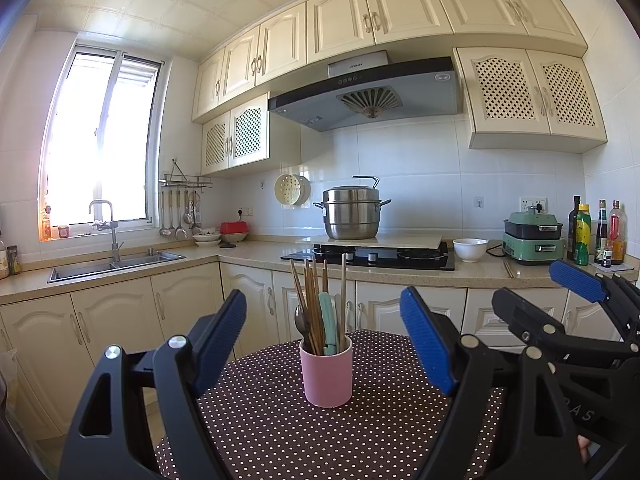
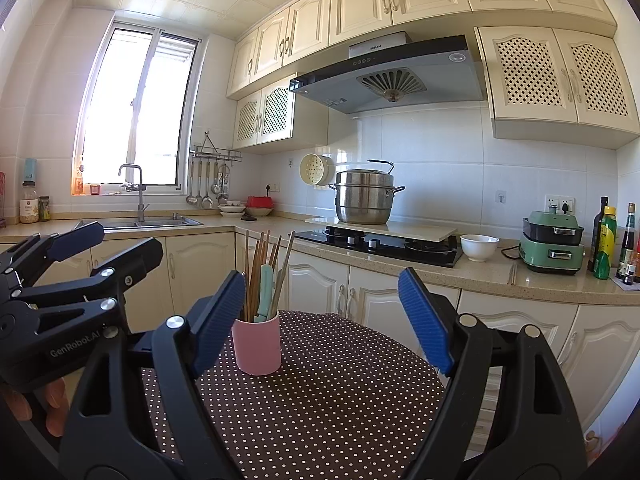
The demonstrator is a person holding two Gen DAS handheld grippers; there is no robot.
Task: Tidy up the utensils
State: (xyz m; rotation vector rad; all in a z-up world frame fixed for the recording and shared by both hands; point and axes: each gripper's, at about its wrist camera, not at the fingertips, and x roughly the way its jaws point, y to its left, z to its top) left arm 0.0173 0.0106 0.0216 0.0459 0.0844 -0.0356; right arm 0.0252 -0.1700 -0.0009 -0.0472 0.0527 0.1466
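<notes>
I hold both grippers wide, nothing in them. The pink cup [image 1: 326, 372] with chopsticks [image 1: 310, 304] and other utensils stands upright on the dotted table [image 1: 280, 420] – straight ahead of the left gripper [image 1: 324, 336], centred betw. its fingers. For the right gripper [image 2: 322, 320] the cup is ahead but to the left side, near the left finger – so I judge the left one is better lined up, approx. vertical axis

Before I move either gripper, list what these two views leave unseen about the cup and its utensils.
- Lower ends of the chopsticks and spoon: hidden inside the pink cup, both views.
- Exact chopstick count: sticks overlap, too thin to separate.
- Cup's left edge in the right wrist view: covered by the right gripper finger.
- Near table edge: cut off by gripper bodies.
</notes>
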